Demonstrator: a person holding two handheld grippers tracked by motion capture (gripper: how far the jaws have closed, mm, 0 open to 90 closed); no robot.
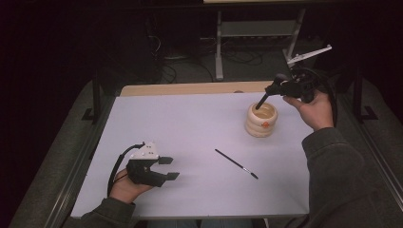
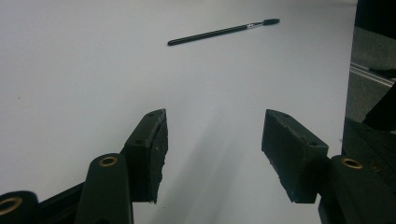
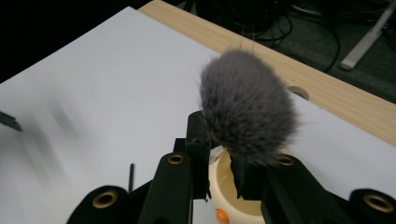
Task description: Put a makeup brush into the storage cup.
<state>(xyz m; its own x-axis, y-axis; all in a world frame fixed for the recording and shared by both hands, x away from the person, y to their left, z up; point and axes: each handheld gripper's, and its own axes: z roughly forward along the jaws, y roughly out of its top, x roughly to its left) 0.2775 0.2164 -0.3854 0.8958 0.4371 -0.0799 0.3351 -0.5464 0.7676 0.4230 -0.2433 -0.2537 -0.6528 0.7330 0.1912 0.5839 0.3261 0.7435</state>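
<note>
The fluffy brush (image 3: 247,109) hung handle-down over the cream holder (image 1: 261,119), clamped in the right gripper (image 1: 280,88). A tilt could catch the rim and tip it. The left gripper (image 1: 166,167) gaped empty, near the thin brush (image 1: 235,164).

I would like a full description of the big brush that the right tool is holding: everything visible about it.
The big brush has a round, fluffy head of grey bristles and a dark handle. The right tool is shut on it just below the head, head uppermost. In the high view the handle slants down into the mouth of the cream ribbed holder, with the head up at the tool. Whether the handle's end touches the holder inside cannot be told.
</note>
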